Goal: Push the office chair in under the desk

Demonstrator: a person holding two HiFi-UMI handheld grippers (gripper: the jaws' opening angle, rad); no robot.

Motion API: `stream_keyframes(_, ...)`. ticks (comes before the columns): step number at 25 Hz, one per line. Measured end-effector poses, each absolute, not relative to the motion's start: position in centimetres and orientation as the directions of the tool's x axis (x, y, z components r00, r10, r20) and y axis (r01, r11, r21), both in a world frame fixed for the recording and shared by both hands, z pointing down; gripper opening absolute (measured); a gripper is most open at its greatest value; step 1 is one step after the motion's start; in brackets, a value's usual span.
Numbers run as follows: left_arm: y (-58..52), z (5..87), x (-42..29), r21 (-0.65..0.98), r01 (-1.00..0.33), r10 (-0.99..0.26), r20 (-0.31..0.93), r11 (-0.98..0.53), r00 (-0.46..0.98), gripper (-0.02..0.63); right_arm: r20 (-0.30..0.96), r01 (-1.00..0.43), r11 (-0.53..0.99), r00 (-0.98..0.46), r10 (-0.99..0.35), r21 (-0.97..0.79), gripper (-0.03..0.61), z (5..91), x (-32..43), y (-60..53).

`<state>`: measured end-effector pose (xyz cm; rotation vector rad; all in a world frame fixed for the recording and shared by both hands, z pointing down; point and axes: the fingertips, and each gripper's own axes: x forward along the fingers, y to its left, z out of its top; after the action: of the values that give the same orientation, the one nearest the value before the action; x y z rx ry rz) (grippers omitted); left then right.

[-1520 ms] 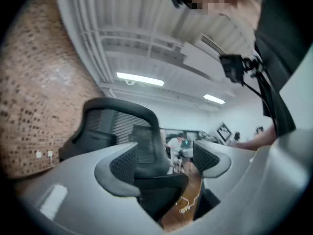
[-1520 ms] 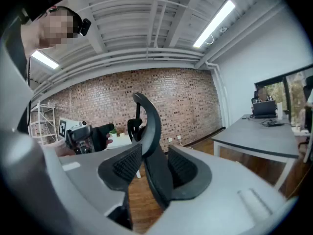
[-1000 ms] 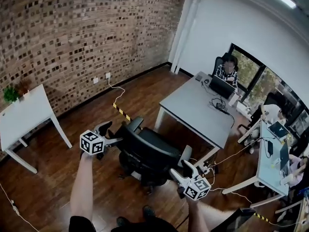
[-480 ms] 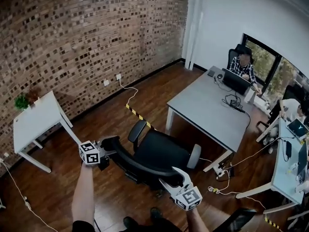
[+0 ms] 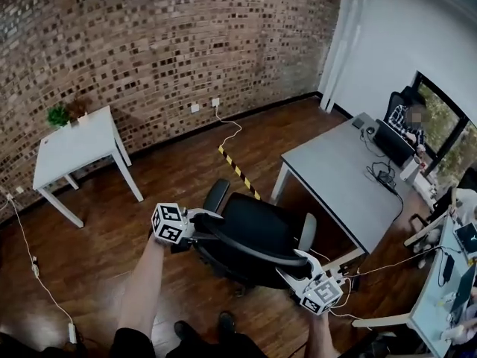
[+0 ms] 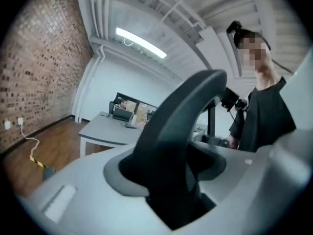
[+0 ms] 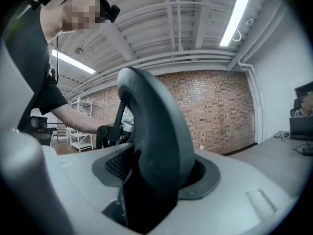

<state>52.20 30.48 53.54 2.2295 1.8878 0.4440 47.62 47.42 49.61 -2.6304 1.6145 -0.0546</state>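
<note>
The black office chair (image 5: 257,226) stands on the wood floor just left of the grey desk (image 5: 350,177), seat toward the desk. My left gripper (image 5: 207,221) is at the left end of the backrest's curved top rim (image 5: 246,248), and my right gripper (image 5: 294,263) is at its right end. In the left gripper view the dark rim (image 6: 181,116) fills the gap of the left gripper (image 6: 171,199). In the right gripper view the rim (image 7: 156,126) does the same in the right gripper (image 7: 146,199). Both pairs of jaws have just been closing onto it.
A small white table (image 5: 74,144) with a plant (image 5: 57,115) stands by the brick wall. A yellow-black strip (image 5: 238,171) and cables (image 5: 30,267) lie on the floor. A person (image 5: 406,121) sits at the desk's far end. A second desk (image 5: 447,274) is at right.
Both grippers have moved onto the ends of the backrest rim, the left one in from the side, the right one upward. The chair now stands nearer the desk's open side.
</note>
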Motion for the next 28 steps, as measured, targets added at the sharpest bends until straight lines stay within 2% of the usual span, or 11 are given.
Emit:
stream_keyframes(1, 30.1, 52.9, 51.5, 0.343, 0.925, 0.987, 0.073, -0.162, 0.146, 0.333, -0.01, -0.887, -0.454, 0.456, -0.89, -0.084, 0.268, 49.3, 47.7, 47.5)
stream_keyframes(3, 29.7, 51.4, 49.5, 0.356, 0.922, 0.988, 0.008, -0.15, 0.157, 0.279, -0.053, -0.896, -0.426, 0.435, -0.899, -0.126, 0.268, 48.2, 47.4, 47.8)
stream_keyframes(8, 30.0, 50.1, 44.4, 0.3, 0.93, 0.975, 0.005, -0.215, 0.224, 0.276, -0.071, -0.94, -0.333, 0.339, -0.938, -0.08, 0.261, 46.8, 45.0, 48.1)
stream_keyframes(14, 32.1, 47.5, 34.6, 0.316, 0.899, 0.942, -0.046, -0.303, 0.334, 0.261, -0.082, -0.981, -0.169, 0.177, -0.981, -0.097, 0.258, 45.6, 38.9, 49.7)
stream_keyframes(17, 31.2, 46.4, 28.8, 0.275, 0.864, 0.889, -0.063, -0.422, 0.454, 0.262, -0.089, -0.99, -0.097, 0.106, -0.99, -0.1, 0.258, 46.2, 35.0, 48.7)
stream_keyframes(21, 31.7, 46.5, 20.4, 0.128, 0.743, 0.745, -0.047, -0.657, 0.666, 0.296, -0.089, -0.995, 0.021, -0.013, -0.996, -0.095, 0.259, 47.8, 28.6, 48.5)
stream_keyframes(28, 35.3, 56.3, -0.4, -0.008, 0.588, 0.587, -0.051, -0.809, 0.808, 0.368, -0.131, -0.984, 0.175, -0.169, -0.977, -0.035, 0.261, 58.4, 10.9, 50.4)
